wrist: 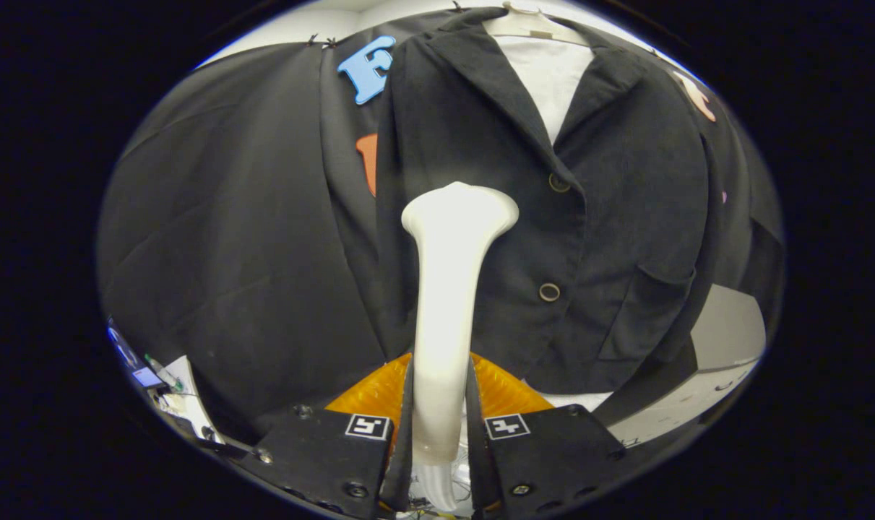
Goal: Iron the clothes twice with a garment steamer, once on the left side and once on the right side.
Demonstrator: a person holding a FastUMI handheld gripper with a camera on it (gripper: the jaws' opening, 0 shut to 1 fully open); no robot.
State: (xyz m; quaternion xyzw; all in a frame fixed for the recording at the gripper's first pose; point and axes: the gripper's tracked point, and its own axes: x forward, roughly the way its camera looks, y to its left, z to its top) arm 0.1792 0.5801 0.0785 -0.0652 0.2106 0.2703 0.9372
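Steamer (448, 289), clenched by its handle in my gripper (441, 426), runs straight ahead with its head against the hanging jacket (610, 217) just beside the button line, and I judge there is free cloth above and below for the stroke.

Garment steamer (448, 289): white, slim handle flaring to a wide head, clamped between the fingers and standing straight out ahead of them, head end farthest away. Head sits against the front panel of the dark jacket (610, 217), on the side beside the button line, level with the gap between the upper and lower buttons. Jacket hangs on a pale hanger (531, 22) beyond the fingers, buttoned, collar open over white lining, flap pocket low on the far panel.
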